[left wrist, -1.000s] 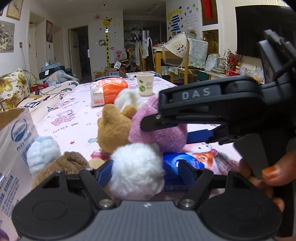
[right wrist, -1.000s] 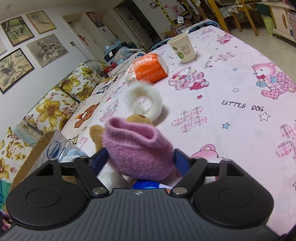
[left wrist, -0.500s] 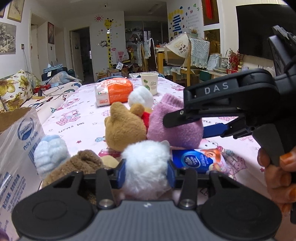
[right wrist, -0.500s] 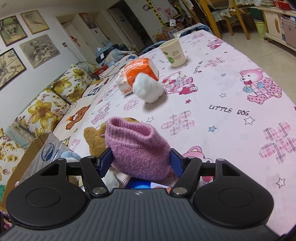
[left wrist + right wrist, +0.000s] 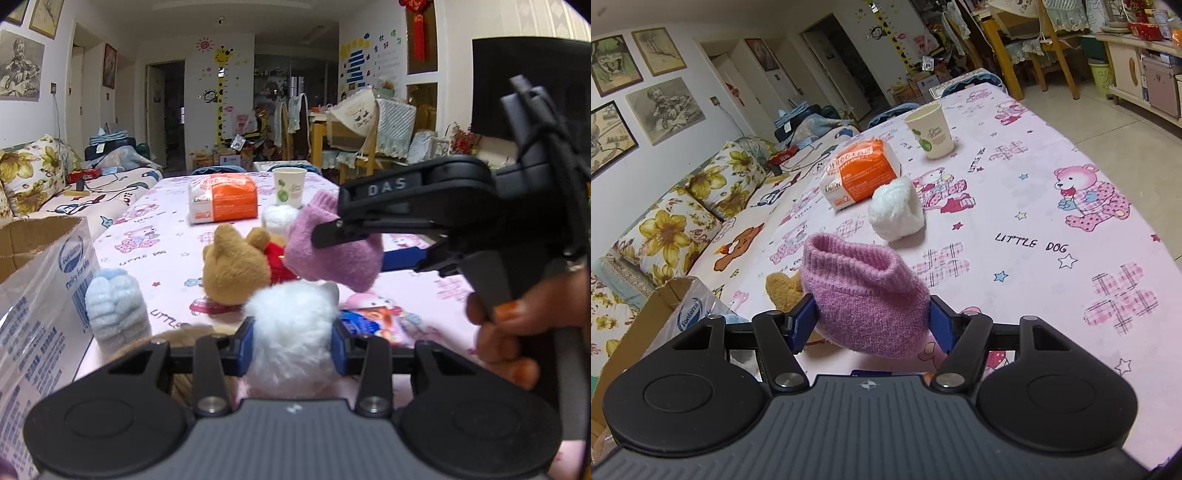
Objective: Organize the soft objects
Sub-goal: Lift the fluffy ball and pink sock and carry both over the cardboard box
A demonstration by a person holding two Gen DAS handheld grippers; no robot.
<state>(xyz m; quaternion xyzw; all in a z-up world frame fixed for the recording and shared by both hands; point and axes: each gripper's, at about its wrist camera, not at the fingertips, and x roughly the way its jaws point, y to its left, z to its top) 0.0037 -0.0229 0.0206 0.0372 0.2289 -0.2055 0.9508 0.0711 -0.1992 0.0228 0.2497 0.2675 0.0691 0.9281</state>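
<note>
Both grippers are mid-carry. The left gripper [image 5: 293,345] pinches a fluffy white toy [image 5: 291,325] low over the table [image 5: 1052,206]; the right gripper [image 5: 870,323] squeezes a ribbed pink knitted sock [image 5: 864,295] raised above it. Next, probably, each goes to the cardboard box [image 5: 40,236] at left, though its inside is hidden.

Pink knit sock [image 5: 868,299] between blue pads [image 5: 940,325] of black right gripper [image 5: 870,323]. Fluffy white toy [image 5: 291,328] in left gripper [image 5: 293,345]. Ahead: tan bear [image 5: 232,266], orange-white pack [image 5: 860,173], pink bear-print tablecloth [image 5: 1052,236].
</note>
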